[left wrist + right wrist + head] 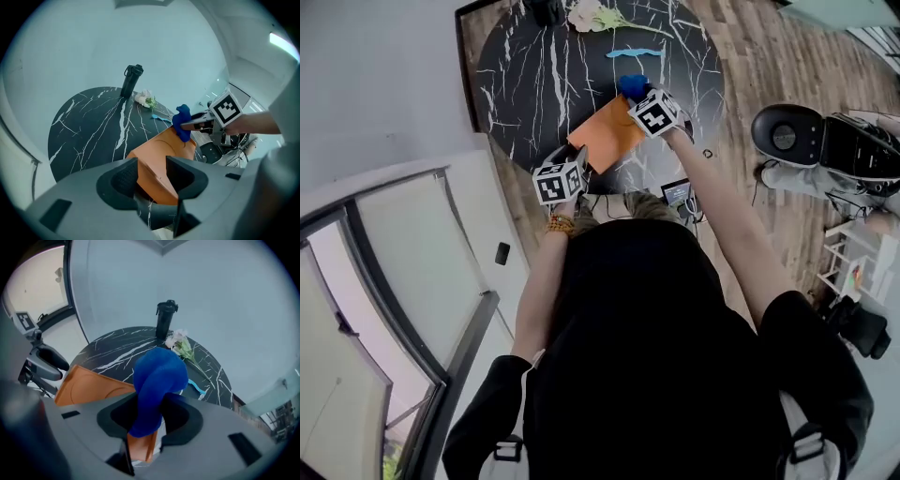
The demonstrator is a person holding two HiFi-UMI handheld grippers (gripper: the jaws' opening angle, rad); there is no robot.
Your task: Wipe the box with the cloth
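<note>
Box [607, 134], orange, stiff, probably light, lies by near edge of table [534, 84]; hold at corner. Left gripper [152, 176] jaws wide astride near corner, unclamped. Right gripper [157, 416] pinches soft blue cloth [157, 376] at far corner.

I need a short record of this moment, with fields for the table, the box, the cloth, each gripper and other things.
table: round, black marble, white veins
box: orange, at the table's near edge
cloth: blue, bunched, at the box's far corner
left gripper: jaws apart, box's near corner between them
right gripper: shut on the cloth
other things: black bottle and white flowers at the far side
</note>
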